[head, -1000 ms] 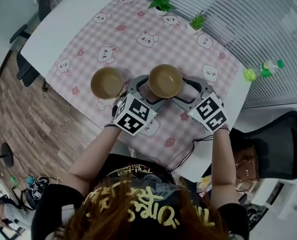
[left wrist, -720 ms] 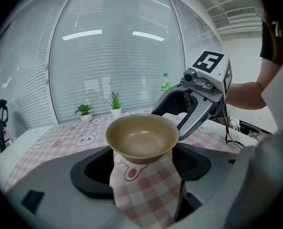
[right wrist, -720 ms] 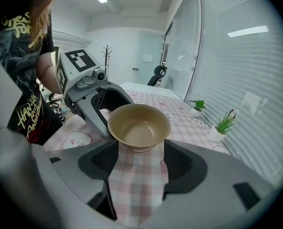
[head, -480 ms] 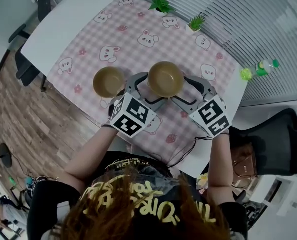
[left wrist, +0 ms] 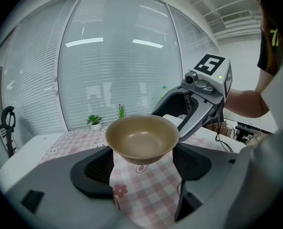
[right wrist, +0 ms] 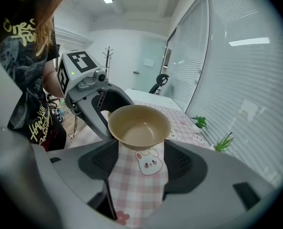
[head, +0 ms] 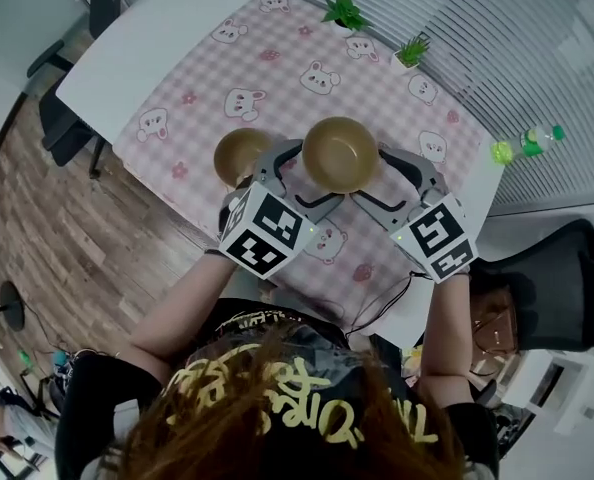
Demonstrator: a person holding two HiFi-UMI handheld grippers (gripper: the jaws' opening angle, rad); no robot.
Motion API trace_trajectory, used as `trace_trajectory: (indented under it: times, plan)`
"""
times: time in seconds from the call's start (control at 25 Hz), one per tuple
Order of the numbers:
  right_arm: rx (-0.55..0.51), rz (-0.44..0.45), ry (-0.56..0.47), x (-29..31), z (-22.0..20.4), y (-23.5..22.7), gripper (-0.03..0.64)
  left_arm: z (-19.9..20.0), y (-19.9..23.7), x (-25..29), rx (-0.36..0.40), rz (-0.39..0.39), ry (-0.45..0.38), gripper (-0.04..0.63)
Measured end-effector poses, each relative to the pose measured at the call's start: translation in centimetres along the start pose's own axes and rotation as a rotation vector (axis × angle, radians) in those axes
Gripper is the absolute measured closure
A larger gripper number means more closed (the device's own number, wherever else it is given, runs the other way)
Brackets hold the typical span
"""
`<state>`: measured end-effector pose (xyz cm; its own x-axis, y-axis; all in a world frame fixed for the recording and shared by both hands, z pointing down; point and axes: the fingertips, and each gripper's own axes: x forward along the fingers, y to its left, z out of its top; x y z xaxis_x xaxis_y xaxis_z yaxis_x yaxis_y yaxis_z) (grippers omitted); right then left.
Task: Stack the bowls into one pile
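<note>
Bowls, two — raised bowl [head: 341,154], table bowl [head: 239,155]; bottle [head: 535,139], one

The held bowl [head: 341,154] sat between the left gripper [left wrist: 142,152] and right gripper [right wrist: 140,150]; the second bowl [head: 239,154] lay left, apparently on the tablecloth [head: 277,78].

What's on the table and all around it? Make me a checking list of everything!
Surface: white table under a pink checked bunny cloth.
Job's things: lifted bowl held above the cloth; second bowl sits on the cloth, not yet stacked.
Clutter: left potted plant and right potted plant at the far edge; green bottle off the table.
Grippers: left tool and right tool both clamp the lifted bowl from opposite sides.
Cables: black cable at the near edge.
Surroundings: window blinds, office chair, wood floor.
</note>
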<state>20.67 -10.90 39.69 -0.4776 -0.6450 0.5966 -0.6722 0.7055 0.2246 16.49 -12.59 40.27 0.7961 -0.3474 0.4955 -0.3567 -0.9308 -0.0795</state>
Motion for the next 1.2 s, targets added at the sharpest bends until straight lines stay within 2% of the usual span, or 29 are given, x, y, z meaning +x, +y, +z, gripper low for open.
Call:
trace_trajectory:
  times: [0.72, 1.2]
  plan:
    - [-0.084, 0.111, -0.071, 5.8, 6.8, 3.7, 0.314, -3.5, 5.8, -6.9, -0.062, 0.141, 0.022, 0.209]
    - [-0.13, 0.174, -0.079, 9.0, 8.9, 5.3, 0.314, -5.8, 8.2, -9.2, -0.099, 0.22, 0.037, 0.206]
